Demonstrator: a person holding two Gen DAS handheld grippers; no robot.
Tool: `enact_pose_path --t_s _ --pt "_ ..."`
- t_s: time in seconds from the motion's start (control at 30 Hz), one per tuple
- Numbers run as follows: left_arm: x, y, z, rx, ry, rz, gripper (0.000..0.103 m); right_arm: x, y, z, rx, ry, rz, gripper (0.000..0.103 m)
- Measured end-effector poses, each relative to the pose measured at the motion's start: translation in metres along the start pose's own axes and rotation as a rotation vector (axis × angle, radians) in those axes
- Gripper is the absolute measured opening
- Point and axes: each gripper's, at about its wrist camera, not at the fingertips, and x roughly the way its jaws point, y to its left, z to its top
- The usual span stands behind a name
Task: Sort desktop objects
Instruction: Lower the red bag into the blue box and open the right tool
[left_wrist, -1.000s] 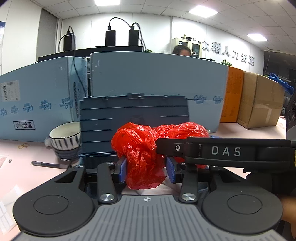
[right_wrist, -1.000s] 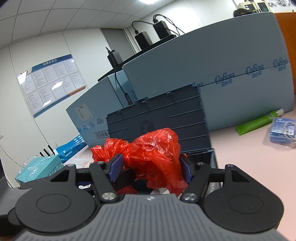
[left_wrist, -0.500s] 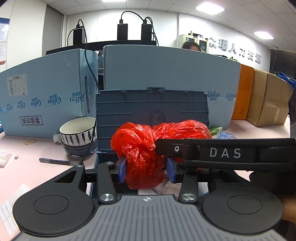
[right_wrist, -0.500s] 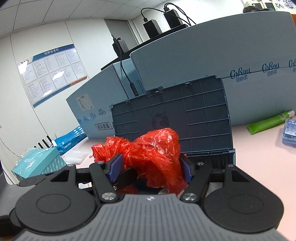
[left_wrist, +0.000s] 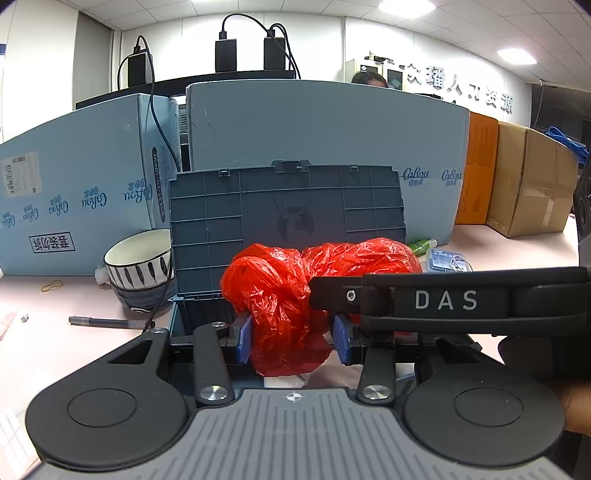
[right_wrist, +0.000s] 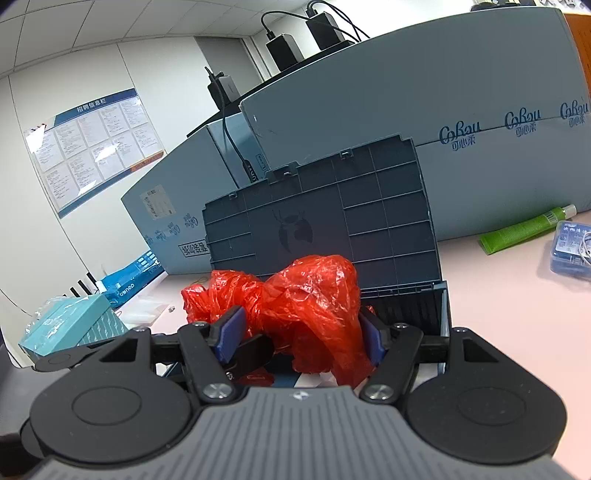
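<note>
Above the open blue storage box, both the left gripper and right gripper grasp the crumpled red plastic bag. Step in hand: stowing. Next move likely requires lowering it inside, then releasing.

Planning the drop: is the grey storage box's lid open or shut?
Open: the lid stands upright behind the red bag, ribbed underside facing the cameras.

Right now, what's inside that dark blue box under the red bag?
Mostly hidden: the red bag and both tools cover the open dark blue box. Only its ribbed inner wall and something white at the bottom show.
</note>
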Motion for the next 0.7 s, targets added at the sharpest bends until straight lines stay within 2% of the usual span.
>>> enact_pose_path --t_s 0.7 --pt "0.004 0.007 -0.007 -0.018 0.027 -0.007 0.037 0.011 0.001 0.001 -0.027 0.054 -0.003 0.072"
